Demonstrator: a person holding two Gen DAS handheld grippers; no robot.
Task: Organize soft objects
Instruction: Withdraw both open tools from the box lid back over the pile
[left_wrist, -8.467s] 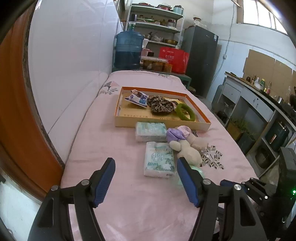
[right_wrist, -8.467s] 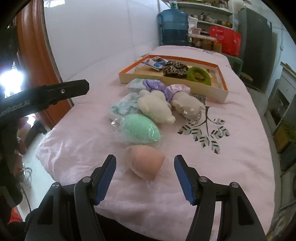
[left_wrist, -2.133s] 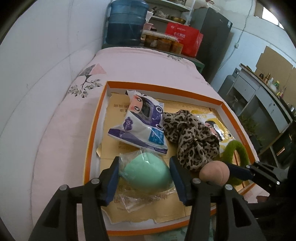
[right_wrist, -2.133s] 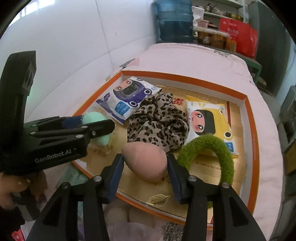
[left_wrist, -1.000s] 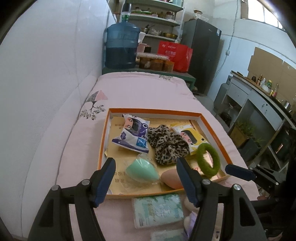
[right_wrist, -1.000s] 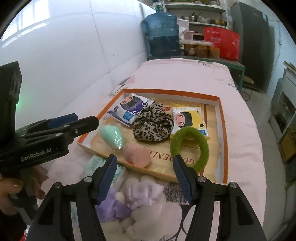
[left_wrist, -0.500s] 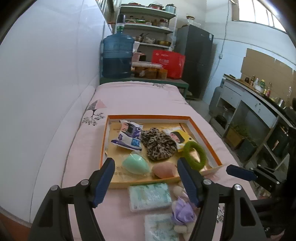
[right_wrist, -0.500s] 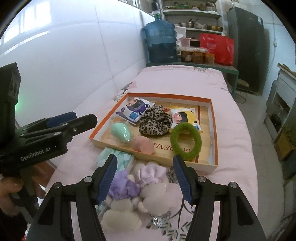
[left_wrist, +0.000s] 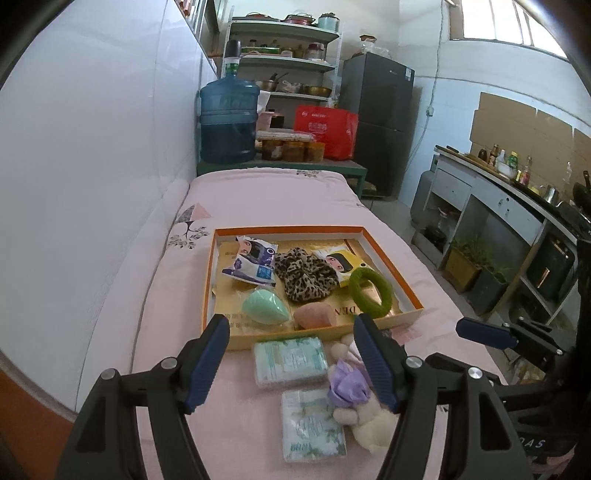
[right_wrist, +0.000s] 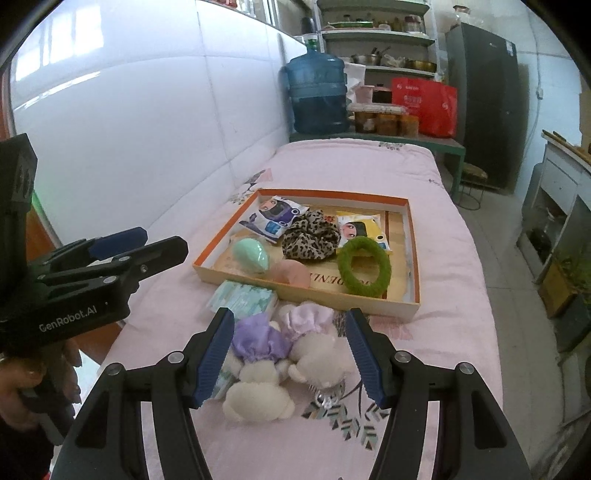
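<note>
**Both sponges now in the tray; grippers pulled back, empty**

Two seconds ago each gripper was clamped on an egg-shaped sponge over the tray. Now the green sponge (left_wrist: 265, 306) and the pink sponge (left_wrist: 314, 315) lie side by side at the tray's near edge, and both grippers have backed away from it. The left gripper (left_wrist: 291, 360) and the right gripper (right_wrist: 290, 356) each have their fingers well apart with nothing between the pads. That step looks finished, so the next pick probably comes from the things outside the tray.

The orange-rimmed tray (left_wrist: 388, 264) sits on a bed with a pink cover (left_wrist: 269, 199). It also holds a blue packet (left_wrist: 251, 260), a leopard-print scrunchie (left_wrist: 304, 273), a yellow packet (left_wrist: 338, 260) and a green fuzzy ring (left_wrist: 369, 288).

The left wrist view shows two tissue packs (left_wrist: 290, 356) on the cover, one just before the tray and one nearer the camera, beside a plush toy with purple frills that its right finger partly hides. The right wrist view shows there are two cream plush toys (right_wrist: 291, 354), lying together between its fingers, one frilled purple and one lilac-pink. It also shows the person's hand (right_wrist: 22, 384) holding the left gripper.
</note>
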